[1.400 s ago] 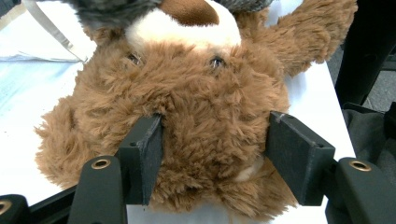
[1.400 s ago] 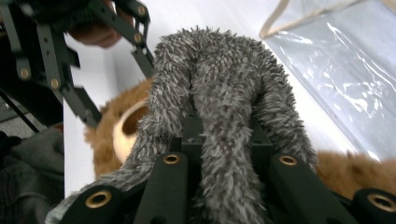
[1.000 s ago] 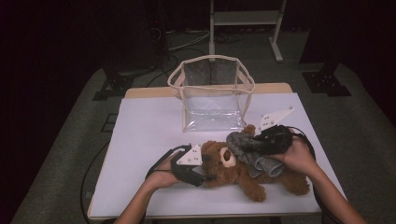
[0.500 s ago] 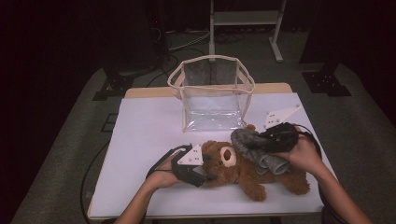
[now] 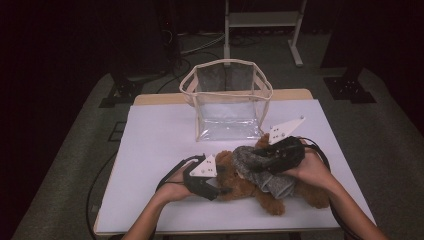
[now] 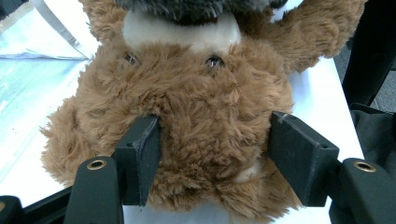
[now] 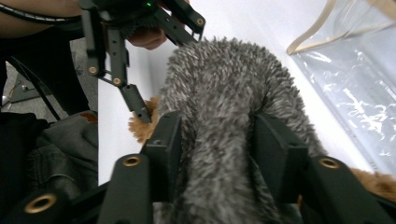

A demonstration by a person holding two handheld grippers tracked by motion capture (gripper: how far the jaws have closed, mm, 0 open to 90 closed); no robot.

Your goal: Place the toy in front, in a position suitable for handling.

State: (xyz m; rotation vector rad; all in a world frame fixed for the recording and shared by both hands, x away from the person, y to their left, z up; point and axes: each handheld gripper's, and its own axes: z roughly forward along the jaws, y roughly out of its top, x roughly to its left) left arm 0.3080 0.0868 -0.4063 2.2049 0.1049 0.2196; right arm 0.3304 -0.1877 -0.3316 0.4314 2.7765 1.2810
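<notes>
On the white table (image 5: 150,150), in front of the clear bag (image 5: 227,102), the brown teddy bear (image 5: 235,182) lies on its back with its long axis running across the table, head toward the left gripper (image 5: 220,190) and legs out past the right gripper (image 5: 250,167). The left gripper's jaws stand part open and pinch the bear's head between them, the pads sunk into the fur on either side just below the muzzle in the left gripper view (image 6: 205,149). Draped over the bear's belly is the grey fuzzy garment (image 5: 262,170), and its bunched fold lies squarely between the right gripper's jaws (image 7: 217,140). Those jaws have just been opening; they stand spread with the grey pile brushing both pads, and a firm pinch cannot be told. The right hand is nearer the garment, so it looks best placed to work it along the bear's axis toward the head.
</notes>
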